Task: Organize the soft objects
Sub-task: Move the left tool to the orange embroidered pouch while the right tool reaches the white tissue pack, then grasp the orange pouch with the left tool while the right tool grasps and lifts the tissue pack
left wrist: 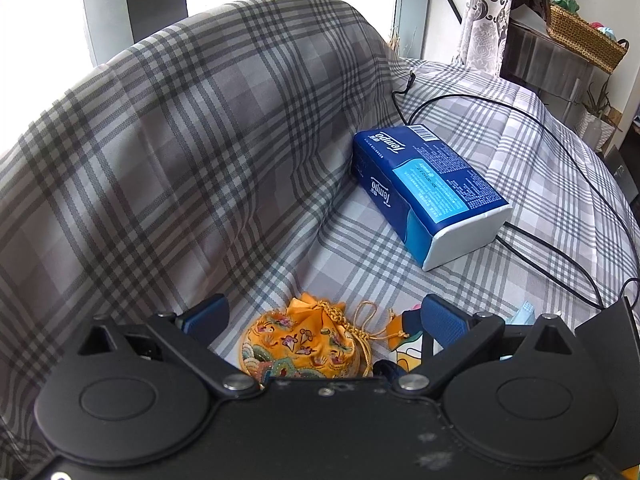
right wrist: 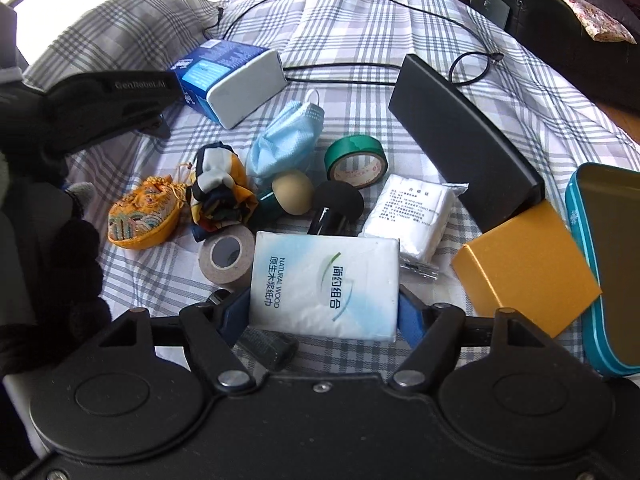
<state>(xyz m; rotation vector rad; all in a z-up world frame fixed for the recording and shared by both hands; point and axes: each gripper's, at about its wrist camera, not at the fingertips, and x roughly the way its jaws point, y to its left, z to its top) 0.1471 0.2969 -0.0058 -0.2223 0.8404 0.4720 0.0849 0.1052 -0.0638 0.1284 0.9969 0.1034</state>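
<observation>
I see my left tool [left wrist: 320, 316] at the bottom of the frame, its blue pads spread wide over an orange drawstring pouch [left wrist: 298, 340]. A blue tissue pack [left wrist: 428, 190] lies right of centre on the plaid bedspread [left wrist: 168, 152].

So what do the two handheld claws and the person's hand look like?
Both claws, left and right, have matte black flat bodies with round hubs, silver rivets and blue textured pads. The left's side reads "GenRobot.AI". A fuzzy black glove covers the hand.
</observation>
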